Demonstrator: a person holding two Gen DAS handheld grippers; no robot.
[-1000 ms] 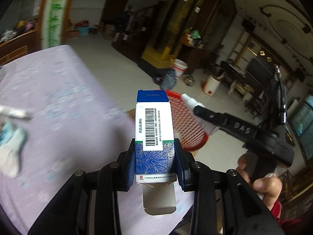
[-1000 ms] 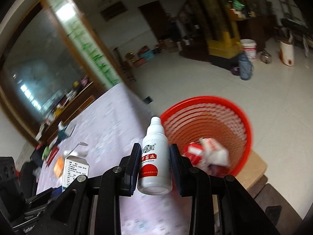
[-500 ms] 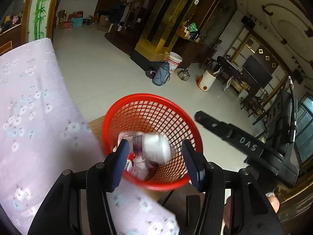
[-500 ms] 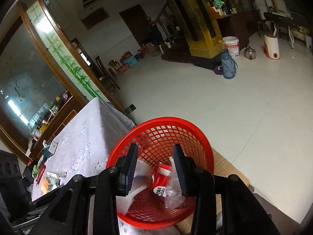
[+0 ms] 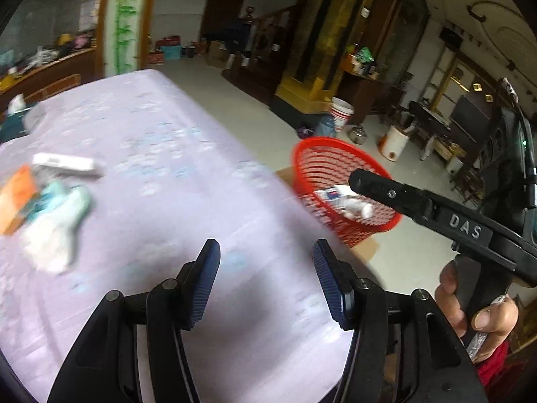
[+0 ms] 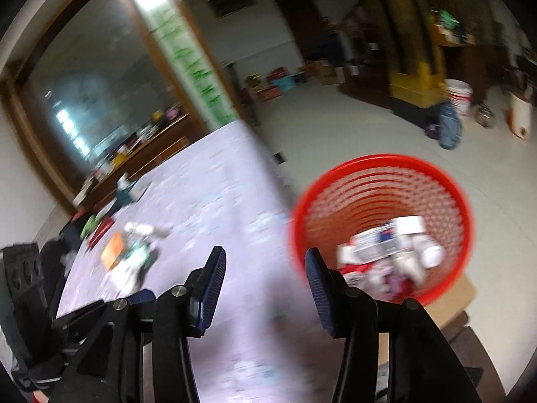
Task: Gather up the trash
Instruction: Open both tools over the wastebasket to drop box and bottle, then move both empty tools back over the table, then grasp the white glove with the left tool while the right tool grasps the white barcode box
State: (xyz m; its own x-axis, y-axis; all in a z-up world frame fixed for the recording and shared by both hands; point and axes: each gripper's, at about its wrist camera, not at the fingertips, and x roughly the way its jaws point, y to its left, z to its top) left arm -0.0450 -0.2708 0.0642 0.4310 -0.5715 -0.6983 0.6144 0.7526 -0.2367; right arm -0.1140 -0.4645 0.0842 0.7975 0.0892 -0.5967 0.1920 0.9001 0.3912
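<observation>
In the left wrist view, our left gripper [image 5: 265, 275] sits at bottom centre with its jaws spread wide and nothing between them, over the lilac cloth [image 5: 174, 181] of the table. At the left edge of the frame lies blurred trash: an orange packet [image 5: 15, 198], a pale crumpled wrapper [image 5: 57, 228] touching it, and a white box [image 5: 67, 164] just above them. The red basket [image 5: 315, 154] stands at centre right, beyond the table's edge, on a cardboard box [image 5: 364, 250], with white packets and a bottle [image 5: 357, 206] inside. Our right gripper [image 5: 419, 201] crosses the right side, its tip over the basket's rim, held by a hand [image 5: 470, 305] at lower right; from here we cannot tell how its jaws stand.

In the right wrist view, the right gripper [image 6: 265, 282] is at bottom centre, jaws wide apart and empty. The basket [image 6: 379, 161] fills the centre right, trash heaped [image 6: 389, 252] in its bottom. The orange packet [image 6: 112, 252] and wrapper [image 6: 134, 265] lie at centre left on the cloth [image 6: 214, 201]. The whole view is motion-blurred.
</observation>
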